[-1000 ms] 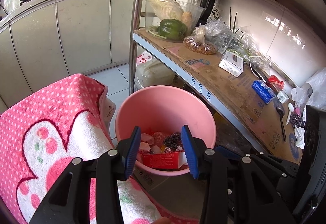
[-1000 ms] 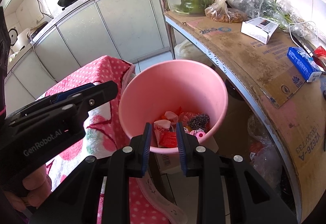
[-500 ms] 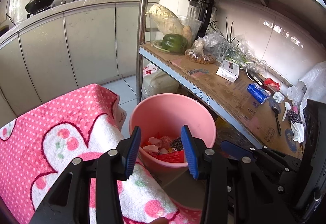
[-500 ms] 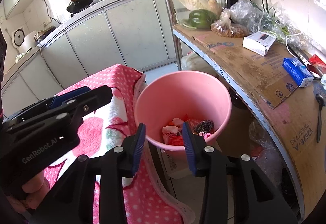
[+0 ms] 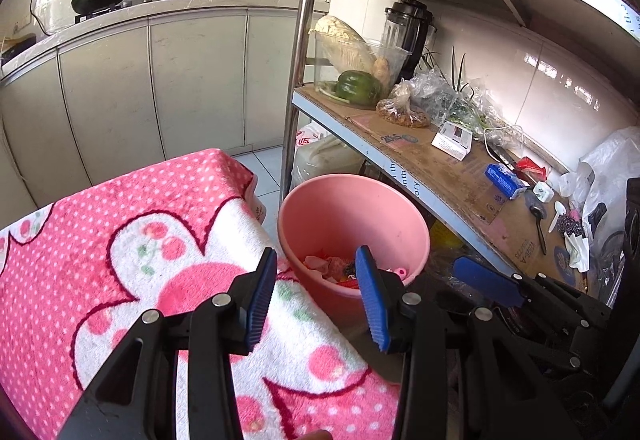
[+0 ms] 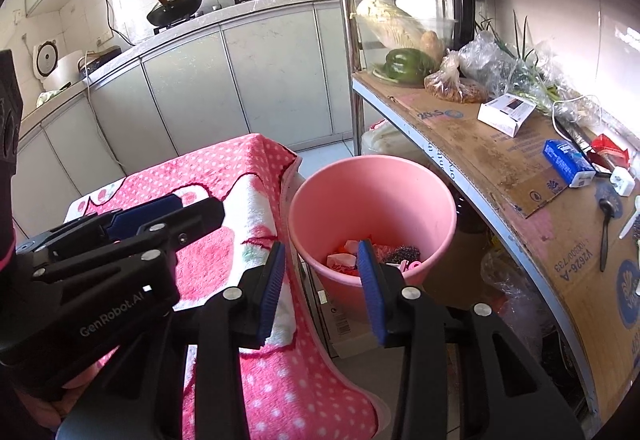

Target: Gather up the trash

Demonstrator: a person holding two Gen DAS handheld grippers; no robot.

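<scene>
Both tongs pulled back from round pink plastic bucket point(image 6: 372, 199) beside pink dotted towel point(image 5: 120, 240). Right tongs point(image 6: 320, 292) wider than before, empty; left tongs point(image 5: 316, 296) apart, empty. Trash point(image 6: 360, 256) in bucket, partly hidden.

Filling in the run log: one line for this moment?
left gripper: open, empty | right gripper: open, empty | pink bucket: trash inside | both above bucket

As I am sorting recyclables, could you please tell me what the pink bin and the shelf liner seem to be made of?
Round pink bin: probably plastic, smooth with a soft sheen. Brown shelf liner: flattened corrugated cardboard, matte, printed and stained.
</scene>
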